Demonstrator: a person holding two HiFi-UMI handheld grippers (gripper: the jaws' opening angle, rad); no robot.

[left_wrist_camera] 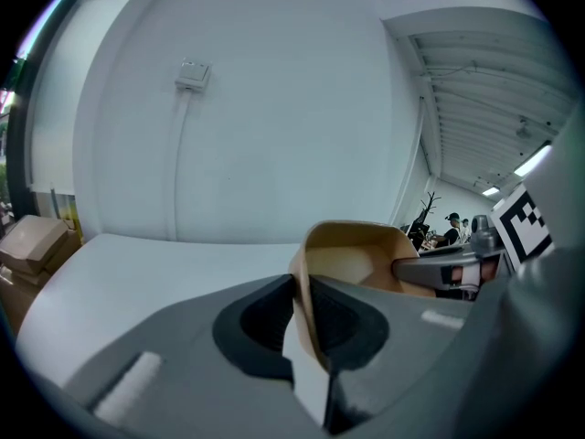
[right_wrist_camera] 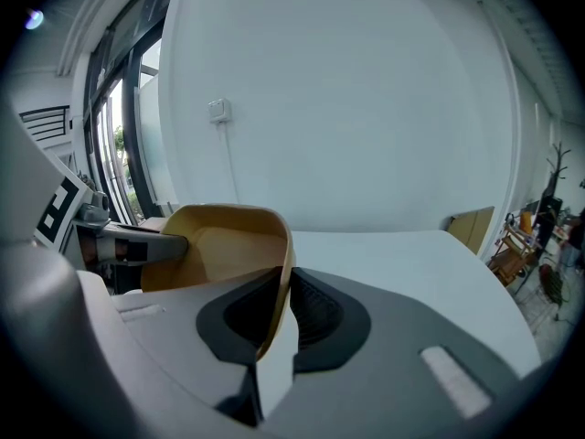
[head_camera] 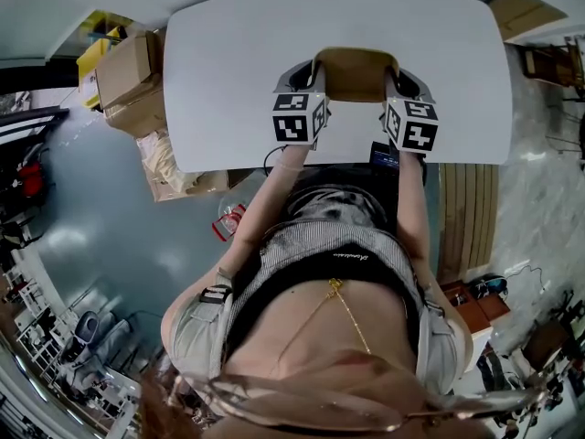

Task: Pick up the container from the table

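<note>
A tan, open-topped container hangs above the white table, held from both sides. My left gripper is shut on the container's left wall, and my right gripper is shut on its right wall. In the left gripper view the thin tan wall stands pinched between the dark pads at my left gripper. The right gripper view shows the same: the container has its rim clamped at my right gripper. The container looks empty inside.
Cardboard boxes stand on the floor left of the table. A wooden piece lies past the table's far right corner. A white wall with a small socket box rises beyond the table.
</note>
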